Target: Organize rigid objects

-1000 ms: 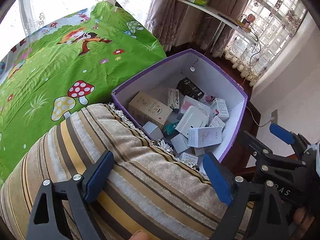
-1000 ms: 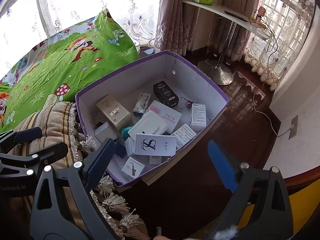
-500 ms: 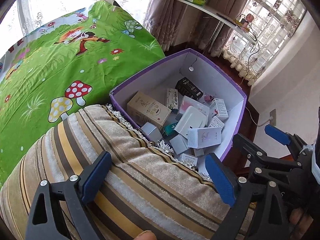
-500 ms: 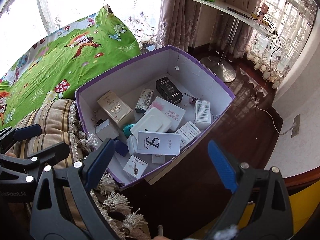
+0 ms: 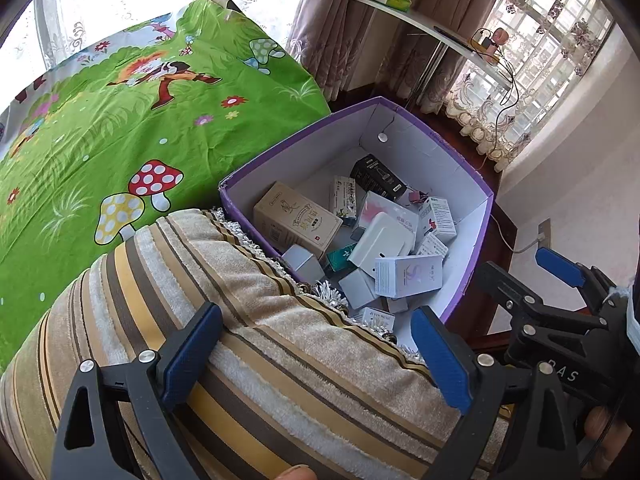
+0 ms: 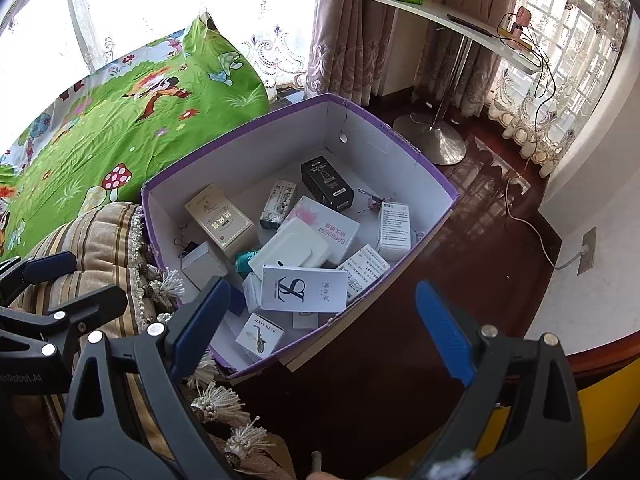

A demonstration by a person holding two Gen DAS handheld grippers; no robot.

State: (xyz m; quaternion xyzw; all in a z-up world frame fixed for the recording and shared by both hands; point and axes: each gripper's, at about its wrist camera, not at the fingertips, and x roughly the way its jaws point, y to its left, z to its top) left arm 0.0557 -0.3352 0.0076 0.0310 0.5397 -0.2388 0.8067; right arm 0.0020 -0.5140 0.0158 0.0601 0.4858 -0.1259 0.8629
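Left wrist view: the left gripper (image 5: 316, 354) gapes wide and empty above a striped cushion (image 5: 248, 320). Right gripper (image 6: 322, 322) likewise spreads wide, gripping nothing, over dark floor (image 6: 400, 360). Beyond both, a purple-rimmed box (image 6: 400, 140) holds jumbled small cartons (image 6: 304, 288), beside a green mushroom-print sheet (image 5: 120, 128).

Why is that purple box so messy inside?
The small boxes in the purple box lie jumbled, tilted and overlapping, like the white lettered carton resting on others. The near rim looks torn. Nothing spilled outside.
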